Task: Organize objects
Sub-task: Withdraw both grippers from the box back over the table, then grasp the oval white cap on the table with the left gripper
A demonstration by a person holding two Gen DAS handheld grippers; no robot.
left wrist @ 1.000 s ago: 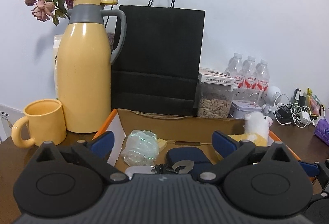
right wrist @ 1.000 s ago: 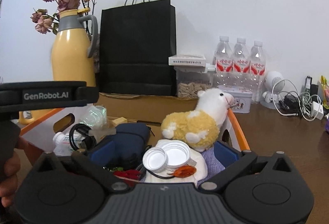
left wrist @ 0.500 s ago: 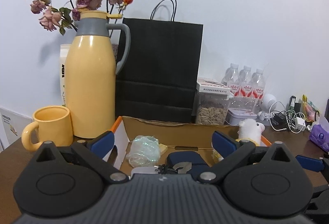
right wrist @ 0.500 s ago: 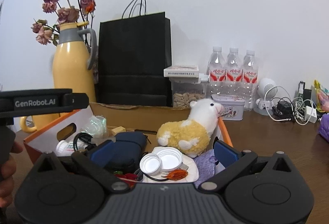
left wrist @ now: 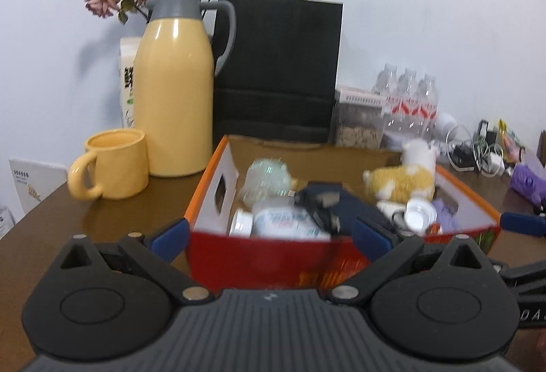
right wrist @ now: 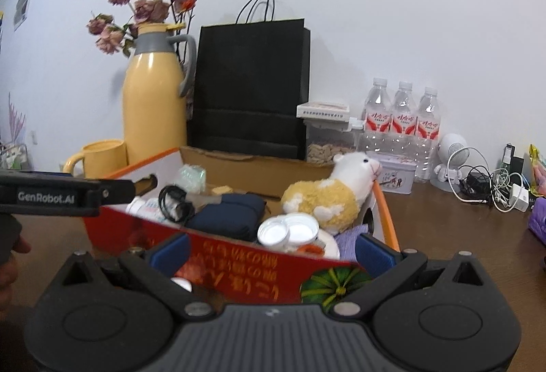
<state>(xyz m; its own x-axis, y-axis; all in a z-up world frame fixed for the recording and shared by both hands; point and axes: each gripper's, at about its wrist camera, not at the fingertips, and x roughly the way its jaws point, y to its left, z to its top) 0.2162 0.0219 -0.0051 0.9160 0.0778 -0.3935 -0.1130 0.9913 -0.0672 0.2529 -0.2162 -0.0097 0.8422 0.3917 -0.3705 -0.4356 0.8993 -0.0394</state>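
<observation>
A red and orange cardboard box (left wrist: pixel 273 256) sits on the brown table, full of things. Inside are a yellow and white plush sheep (left wrist: pixel 402 179), a dark blue pouch (left wrist: pixel 341 201), a white bottle (left wrist: pixel 279 222) lying down, and crumpled clear plastic (left wrist: pixel 266 172). My left gripper (left wrist: pixel 271 235) stands open just in front of the box's front wall, holding nothing. My right gripper (right wrist: pixel 271 249) is open too, before the same wall (right wrist: pixel 245 256), near the plush sheep (right wrist: pixel 327 198), white lids (right wrist: pixel 286 230) and black cable (right wrist: pixel 172 199).
Left of the box stand a yellow thermos jug (left wrist: pixel 174 99) and yellow mug (left wrist: pixel 112 169). Behind it is a black paper bag (left wrist: pixel 276 65). To the right are water bottles (right wrist: pixel 404 119), a seed jar (right wrist: pixel 327 147), a tin (right wrist: pixel 396 176) and tangled chargers (right wrist: pixel 491 184).
Both grippers have drawn back from over the box's contents to in front of it, so its red front wall now shows. Both stay open and hold nothing.
</observation>
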